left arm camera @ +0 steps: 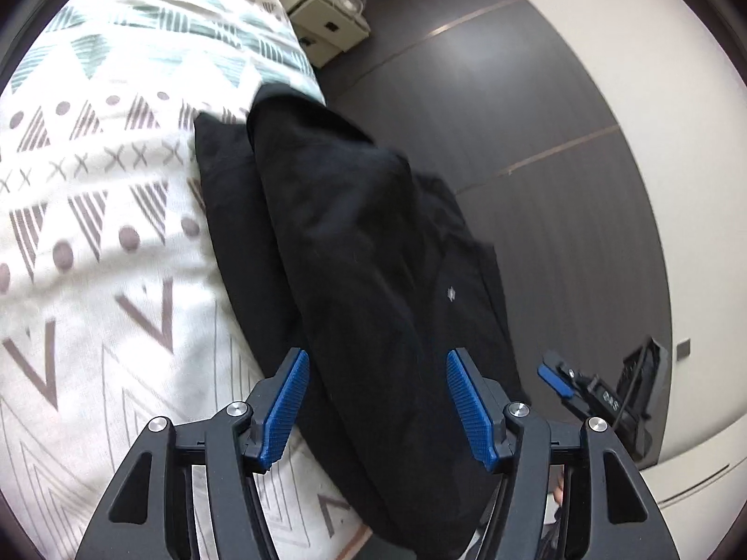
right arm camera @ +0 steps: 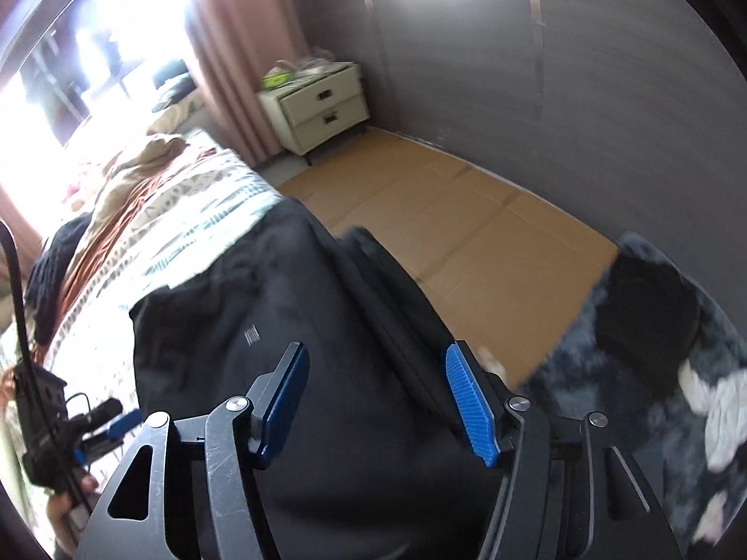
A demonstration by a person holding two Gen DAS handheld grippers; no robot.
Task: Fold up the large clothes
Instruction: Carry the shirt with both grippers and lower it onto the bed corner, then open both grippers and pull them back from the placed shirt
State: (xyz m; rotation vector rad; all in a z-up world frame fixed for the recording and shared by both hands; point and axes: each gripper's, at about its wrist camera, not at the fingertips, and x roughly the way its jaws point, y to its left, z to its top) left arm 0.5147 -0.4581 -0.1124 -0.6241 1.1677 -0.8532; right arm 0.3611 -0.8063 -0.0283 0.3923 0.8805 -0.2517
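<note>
Bed with white geometric-patterned cover (left arm camera: 93,233) carries black folded garment (left arm camera: 355,242) at edge nearest grey wall (right arm camera: 583,93). Cream bedside cabinet (right arm camera: 322,109) beyond bed. Left claw (left arm camera: 377,408) spread; right claw (right arm camera: 377,403) spread, both above garment.

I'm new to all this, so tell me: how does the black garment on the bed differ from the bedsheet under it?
The black garment is plain and dark; the bedsheet is white with grey and teal geometric prints. The garment is bunched in folds and hangs over the bed's edge; the bedsheet lies spread flat. Both are fabric.
</note>
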